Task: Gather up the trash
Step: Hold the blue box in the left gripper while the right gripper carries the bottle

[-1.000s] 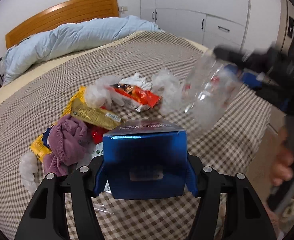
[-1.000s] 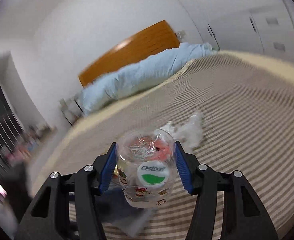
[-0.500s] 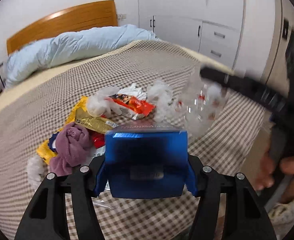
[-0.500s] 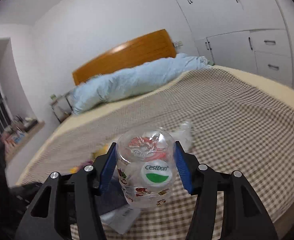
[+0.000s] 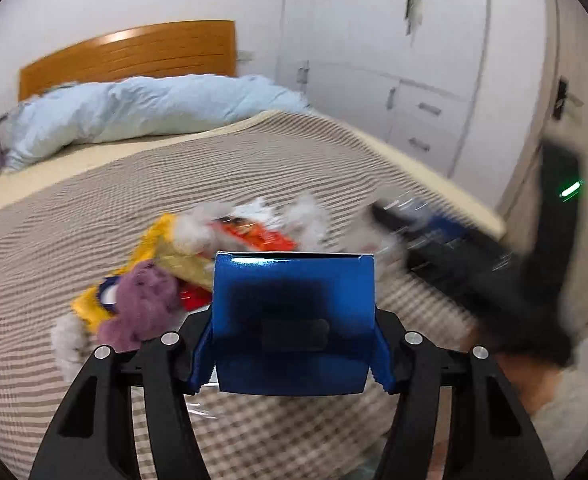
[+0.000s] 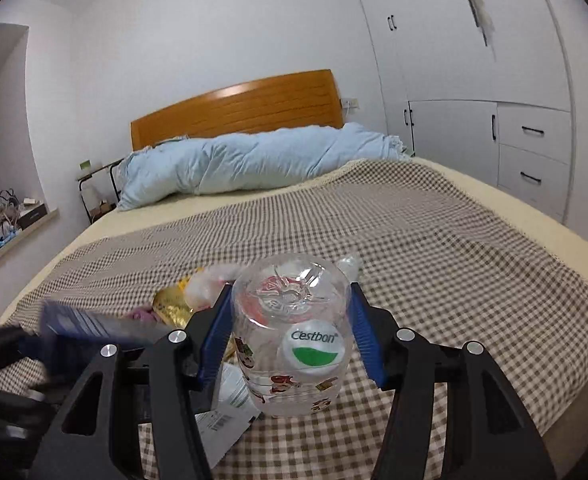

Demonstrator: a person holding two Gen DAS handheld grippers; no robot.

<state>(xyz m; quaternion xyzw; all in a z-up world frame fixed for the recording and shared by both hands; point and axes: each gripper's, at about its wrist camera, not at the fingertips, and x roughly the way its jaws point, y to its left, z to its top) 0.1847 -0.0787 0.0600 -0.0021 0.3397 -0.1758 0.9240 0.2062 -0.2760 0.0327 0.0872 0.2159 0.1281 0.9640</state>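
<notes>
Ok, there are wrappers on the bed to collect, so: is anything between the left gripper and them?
Yes: a blue box fills the left gripper, held between its fingers, directly in front of the wrappers on the bed. It must go first.

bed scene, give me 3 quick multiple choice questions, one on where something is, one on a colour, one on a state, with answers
1. Where does the light blue duvet lie?
A. bunched along the wooden headboard
B. on the floor
C. over the trash pile

2. What colour is the box in the left gripper?
A. red
B. blue
C. green

3. What is the state of the right gripper?
A. open and empty
B. shut on a cloth
C. shut on the clear plastic bottle

Answers:
1 A, the duvet lies at the head of the bed, against the headboard.
2 B, a shiny blue box sits between the left pads.
3 C, both blue pads press the bottle's sides in the right wrist view.
</notes>
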